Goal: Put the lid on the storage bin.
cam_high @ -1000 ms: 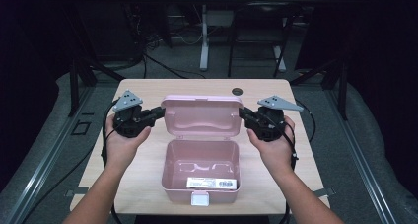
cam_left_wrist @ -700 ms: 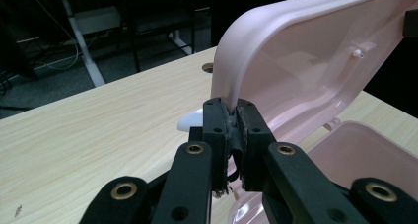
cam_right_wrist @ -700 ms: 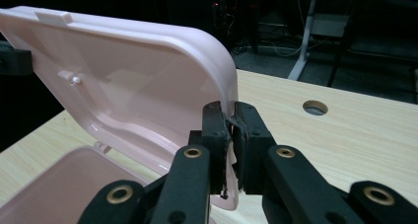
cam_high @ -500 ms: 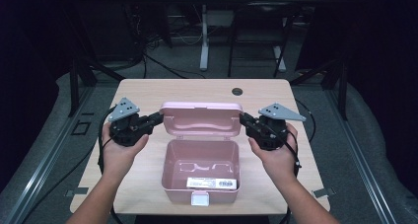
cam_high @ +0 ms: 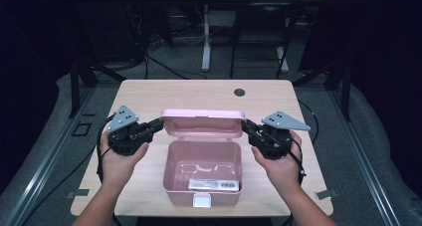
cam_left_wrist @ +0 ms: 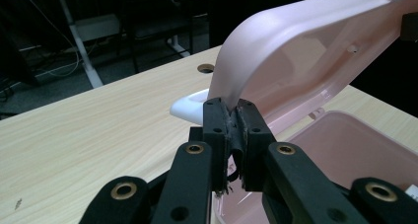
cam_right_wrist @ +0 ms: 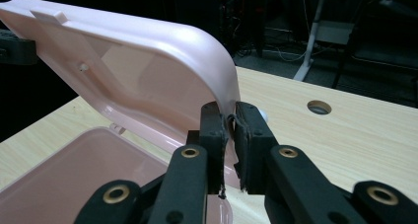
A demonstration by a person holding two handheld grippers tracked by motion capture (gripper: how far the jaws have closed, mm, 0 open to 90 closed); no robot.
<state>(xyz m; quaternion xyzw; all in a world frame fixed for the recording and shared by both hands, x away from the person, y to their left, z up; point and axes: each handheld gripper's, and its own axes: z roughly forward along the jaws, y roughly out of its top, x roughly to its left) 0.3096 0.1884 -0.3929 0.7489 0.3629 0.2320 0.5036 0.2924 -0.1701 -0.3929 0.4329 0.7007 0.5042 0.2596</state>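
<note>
Pink plastic box [cam_high: 202, 172] sits at the near middle of the wooden table [cam_high: 164, 94], its hinged lid [cam_high: 204, 124] tilted partway over the open base.

Left gripper [cam_high: 156, 126] clamps the lid's left side wall; in the left gripper view the black jaws meet on the thin rim with almost no gap. Right gripper [cam_high: 247, 128] pinches the lid's right side wall the same way; its jaws have just been opening a little, though the rim sits between them and the pads look in contact.

Judgement: one grip at each end keeps the lid level so it swings on its hinge without twisting.

Materials: lid and base are smooth, glossy moulded plastic with rounded corners. A white latch [cam_high: 202, 201] sits on the front wall. A printed label [cam_high: 214, 184] lies inside the base. Tabletop is pale wood-grain laminate with a round cable hole [cam_high: 239, 92].
</note>
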